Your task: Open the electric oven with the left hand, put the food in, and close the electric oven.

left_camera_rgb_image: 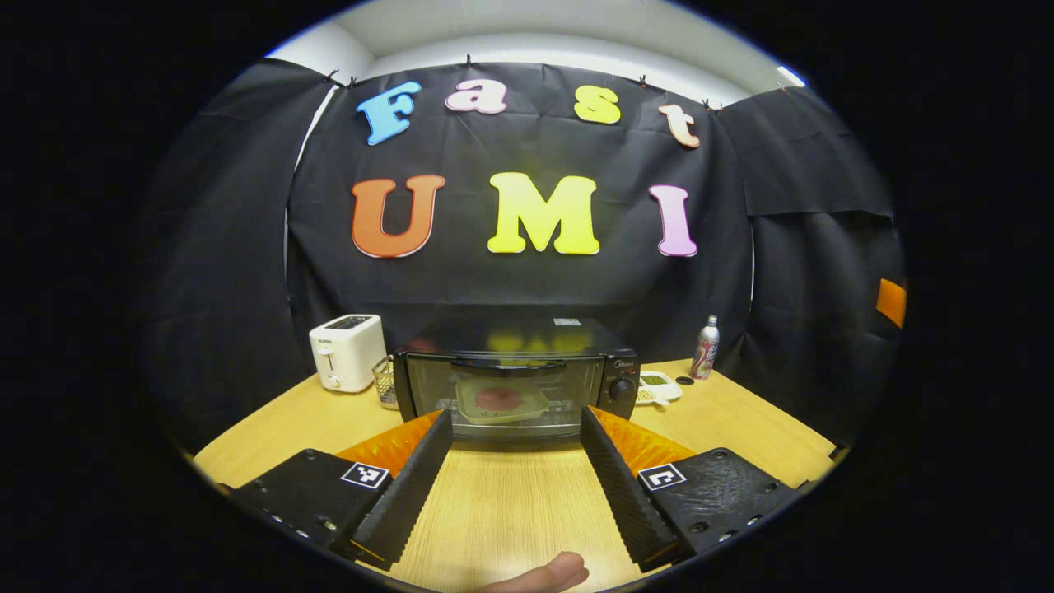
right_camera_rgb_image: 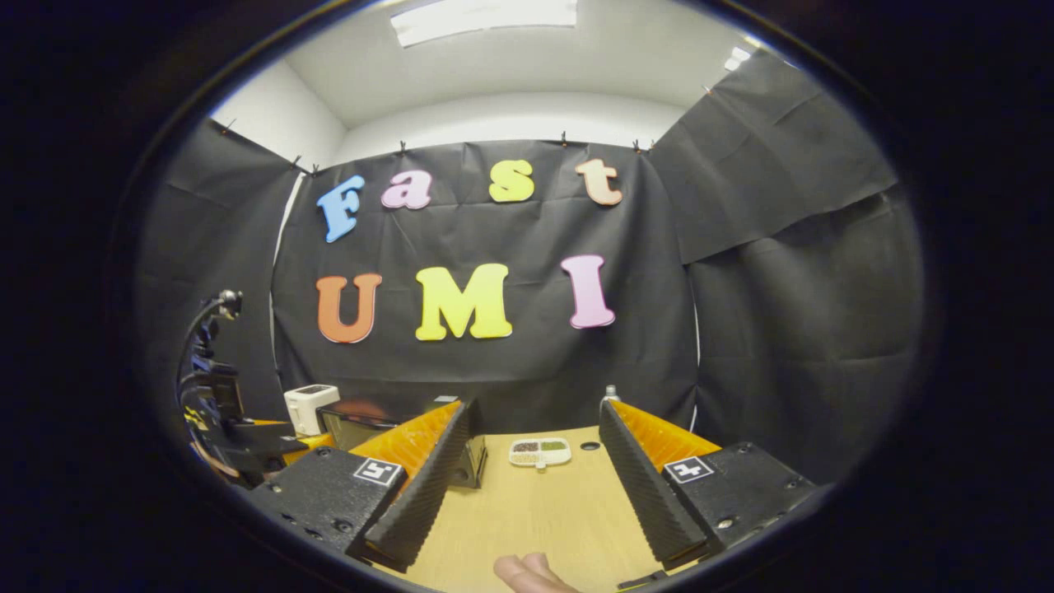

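The black electric oven (left_camera_rgb_image: 515,375) stands at the back of the wooden table (left_camera_rgb_image: 510,502) with its glass door shut under the handle (left_camera_rgb_image: 506,363). Through the glass I see a reddish round piece of food (left_camera_rgb_image: 496,399) on a pale plate (left_camera_rgb_image: 531,408) inside. My left gripper (left_camera_rgb_image: 515,416) is open just in front of the door, holding nothing. My right gripper (right_camera_rgb_image: 535,408) is also open and empty above the table, with the oven (right_camera_rgb_image: 362,424) off to its left. The left gripper (right_camera_rgb_image: 218,420) also appears at the far left of the right gripper view.
A white toaster (left_camera_rgb_image: 347,352) and a wire basket (left_camera_rgb_image: 384,380) stand left of the oven. To its right are a divided dish (left_camera_rgb_image: 659,385), a small black disc (left_camera_rgb_image: 684,380) and a bottle (left_camera_rgb_image: 706,347). A fingertip (left_camera_rgb_image: 552,572) shows at the bottom edge.
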`<state>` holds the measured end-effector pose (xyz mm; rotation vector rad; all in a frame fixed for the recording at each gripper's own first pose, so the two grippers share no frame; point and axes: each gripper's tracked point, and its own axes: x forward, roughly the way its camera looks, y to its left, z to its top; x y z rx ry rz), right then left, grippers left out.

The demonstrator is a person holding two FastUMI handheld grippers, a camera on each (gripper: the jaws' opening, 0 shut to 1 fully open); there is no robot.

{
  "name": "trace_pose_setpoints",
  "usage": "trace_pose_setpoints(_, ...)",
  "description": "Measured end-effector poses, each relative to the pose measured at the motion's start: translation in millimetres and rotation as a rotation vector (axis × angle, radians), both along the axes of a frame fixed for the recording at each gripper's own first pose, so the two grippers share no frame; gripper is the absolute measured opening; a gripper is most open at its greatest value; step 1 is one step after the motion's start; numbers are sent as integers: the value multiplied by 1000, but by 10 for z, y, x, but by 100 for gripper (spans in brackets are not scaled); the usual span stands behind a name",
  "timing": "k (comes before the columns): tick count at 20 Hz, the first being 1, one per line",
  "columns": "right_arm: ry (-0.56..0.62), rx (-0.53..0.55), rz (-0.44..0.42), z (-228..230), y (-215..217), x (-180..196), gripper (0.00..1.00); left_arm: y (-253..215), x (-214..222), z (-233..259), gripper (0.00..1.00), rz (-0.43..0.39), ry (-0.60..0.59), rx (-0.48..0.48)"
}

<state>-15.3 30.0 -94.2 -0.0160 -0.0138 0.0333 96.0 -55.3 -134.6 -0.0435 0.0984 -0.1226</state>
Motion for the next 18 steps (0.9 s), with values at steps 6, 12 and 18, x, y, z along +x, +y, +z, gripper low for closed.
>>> trace_pose_setpoints(6,34,42,19,220,155,-268,100,143,-616,736,94,42,-105,14)
trace_pose_setpoints(12,2,12,43,443,78,-452,96,213,-1277,1271,94,110,-180,10)
trace_pose_setpoints(18,-55,-2,51,579,21,-683,96,108,-1946,1256,94,103,-209,4)
